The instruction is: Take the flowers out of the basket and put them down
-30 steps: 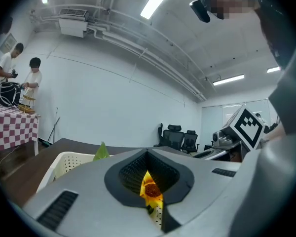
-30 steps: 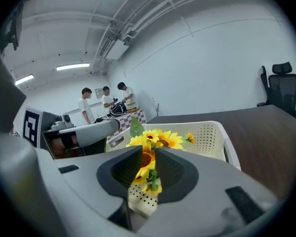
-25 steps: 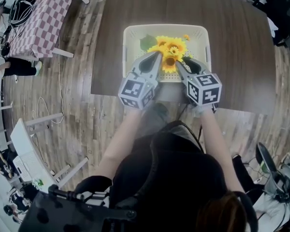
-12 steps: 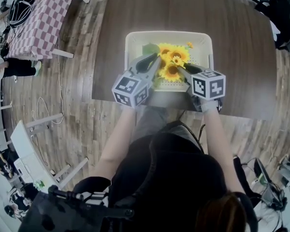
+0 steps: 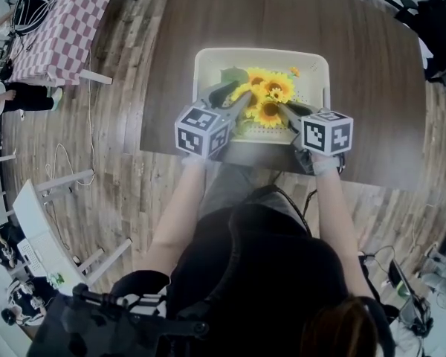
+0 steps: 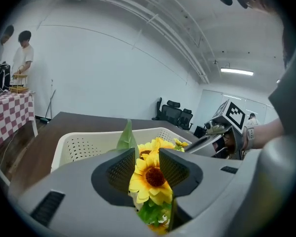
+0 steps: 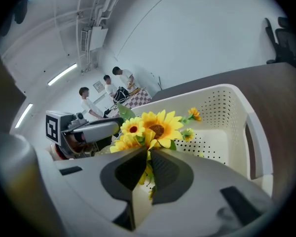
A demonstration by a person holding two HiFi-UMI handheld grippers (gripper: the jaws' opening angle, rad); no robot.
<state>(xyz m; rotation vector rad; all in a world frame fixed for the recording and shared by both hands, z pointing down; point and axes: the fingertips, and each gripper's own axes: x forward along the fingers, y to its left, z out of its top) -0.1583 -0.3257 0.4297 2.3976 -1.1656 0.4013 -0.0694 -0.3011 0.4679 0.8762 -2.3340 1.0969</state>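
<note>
- The flowers (image 5: pixel 265 95), yellow sunflowers with green leaves, are seen in the white basket (image 5: pixel 208 59), which is placed on the dark bench (image 5: pixel 357 65).
- The fingers (image 6: pixel 119 171) of the left gripper (image 5: pixel 235 99) have just been opening. They are now held wide apart, and one flower head is found between them, not pressed.
- The fingers (image 7: pixel 166 174) of the right gripper (image 5: pixel 284 110) have just been closing. They are almost together, and the flower stems are clamped between them.

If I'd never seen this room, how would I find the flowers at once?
Look for the dark brown table; a cream perforated basket sits at its near edge. Rising out of it is a bunch of sunflowers, yellow petals round brown centres, the only bright thing against that pale basket.
</note>
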